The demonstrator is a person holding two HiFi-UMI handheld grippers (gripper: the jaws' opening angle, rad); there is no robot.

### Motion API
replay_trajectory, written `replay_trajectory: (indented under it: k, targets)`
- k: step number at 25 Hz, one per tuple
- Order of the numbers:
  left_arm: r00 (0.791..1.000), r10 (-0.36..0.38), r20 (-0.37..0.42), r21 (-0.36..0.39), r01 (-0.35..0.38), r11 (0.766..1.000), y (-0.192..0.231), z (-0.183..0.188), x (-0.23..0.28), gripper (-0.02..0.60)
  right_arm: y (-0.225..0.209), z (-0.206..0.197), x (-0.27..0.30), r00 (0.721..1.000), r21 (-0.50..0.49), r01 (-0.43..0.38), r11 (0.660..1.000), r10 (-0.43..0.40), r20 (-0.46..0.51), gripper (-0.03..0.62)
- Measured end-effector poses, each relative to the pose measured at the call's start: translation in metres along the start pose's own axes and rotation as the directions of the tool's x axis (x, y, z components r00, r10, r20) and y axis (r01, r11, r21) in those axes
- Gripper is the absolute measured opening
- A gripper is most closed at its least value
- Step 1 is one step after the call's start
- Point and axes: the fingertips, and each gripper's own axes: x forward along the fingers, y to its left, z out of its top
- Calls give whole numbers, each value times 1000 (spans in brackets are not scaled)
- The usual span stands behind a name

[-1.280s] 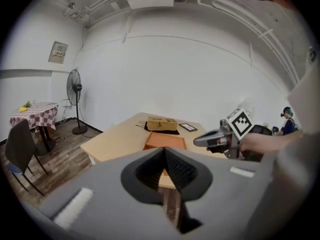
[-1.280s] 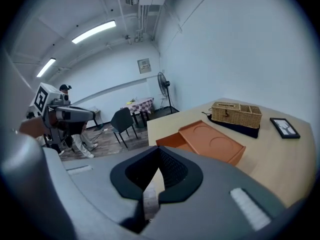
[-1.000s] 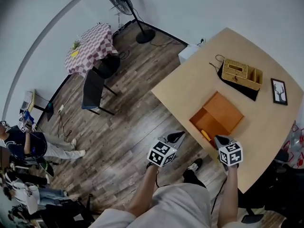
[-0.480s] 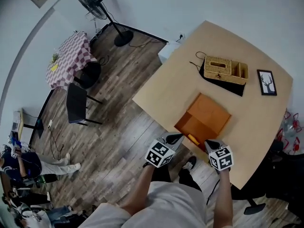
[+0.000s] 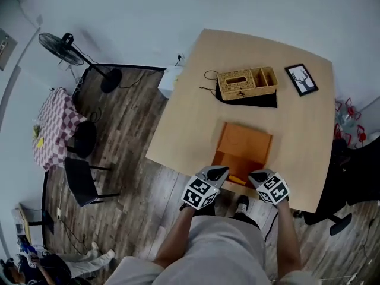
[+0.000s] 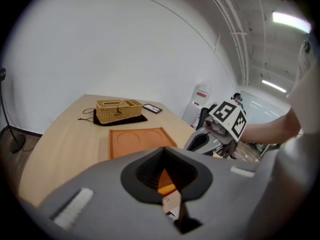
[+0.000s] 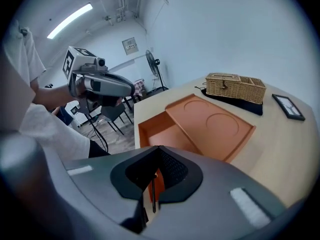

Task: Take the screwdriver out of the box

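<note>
left gripper (image 5: 221,171): jaws together, nothing between them. right gripper (image 5: 255,176): jaws together, nothing held. both hover at the near edge of the table (image 5: 190,105), flanking the orange box (image 5: 219,159). lid (image 5: 244,138) sits shifted toward the far side. screwdriver (image 5: 237,180) lies in the uncovered near end, untouched.

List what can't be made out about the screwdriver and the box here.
- Screwdriver: the head view shows only a small yellow piece, likely its handle, at the open end of the box; shaft and tip are too small to see.
- Box, near end: in the right gripper view, hidden behind the right gripper body.
- Space under the lid: covered by the lid in every view.
- Wicker basket contents: too small in the head view.
</note>
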Motion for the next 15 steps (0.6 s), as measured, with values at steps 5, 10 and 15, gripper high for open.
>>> replay_trajectory:
  k: [5, 10, 15]
  targets:
    - [995, -83, -50, 63, 86, 994, 26, 3, 10, 54, -3, 6, 13, 999, 12, 34, 999, -33, -37, 0]
    - [983, -169, -73, 119, 177, 977, 35, 6, 18, 54, -6, 4, 23, 993, 15, 56, 998, -55, -107, 0]
    - [959, -260, -116, 176, 277, 945, 35, -5, 22, 54, -2, -3, 37, 985, 28, 44, 999, -38, -170, 0]
